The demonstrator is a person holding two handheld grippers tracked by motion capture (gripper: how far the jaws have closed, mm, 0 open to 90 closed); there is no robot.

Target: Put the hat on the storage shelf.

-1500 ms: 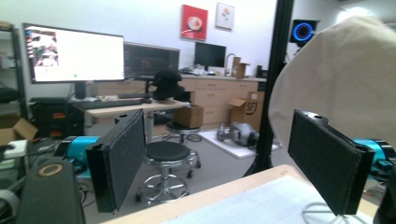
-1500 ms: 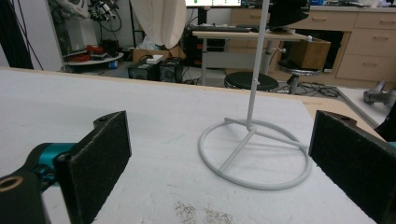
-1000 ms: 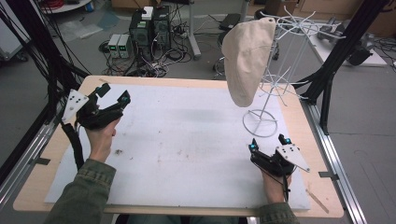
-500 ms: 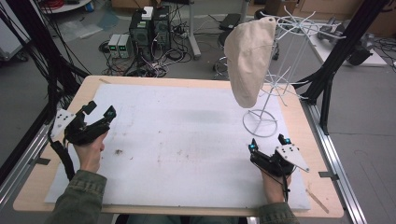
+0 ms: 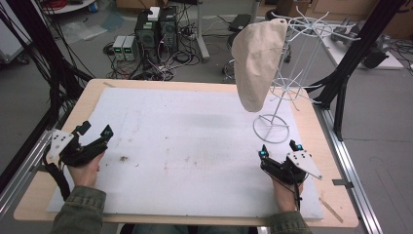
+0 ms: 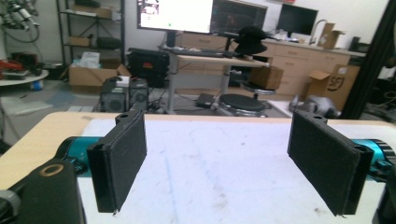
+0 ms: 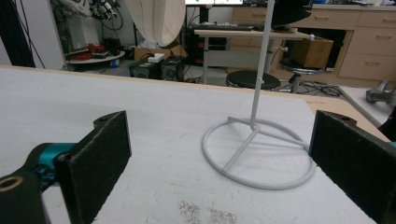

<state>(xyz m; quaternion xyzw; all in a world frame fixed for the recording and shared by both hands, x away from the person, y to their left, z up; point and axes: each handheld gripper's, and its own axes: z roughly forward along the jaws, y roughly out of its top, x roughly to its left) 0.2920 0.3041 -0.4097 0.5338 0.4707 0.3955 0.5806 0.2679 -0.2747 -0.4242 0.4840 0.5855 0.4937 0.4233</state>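
A beige cap (image 5: 255,58) hangs on a white wire stand (image 5: 280,87) at the table's back right; the stand's ring base (image 7: 259,154) lies just beyond my right gripper's jaws. My left gripper (image 5: 95,130) rests low at the table's left edge, open, with nothing between its black pads (image 6: 119,163). My right gripper (image 5: 278,148) sits near the front right, a little short of the ring base (image 5: 271,128), also open and empty. The cap's lower part (image 7: 156,18) shows at the top of the right gripper view.
A white mat (image 5: 185,146) covers the wooden table (image 5: 34,195). Black frame posts (image 5: 350,63) stand at both sides. Computers and cables (image 5: 151,34) lie on the floor behind the table.
My left gripper has moved down and to the left, from above the mat toward the table's left front edge. The right gripper has stayed put.
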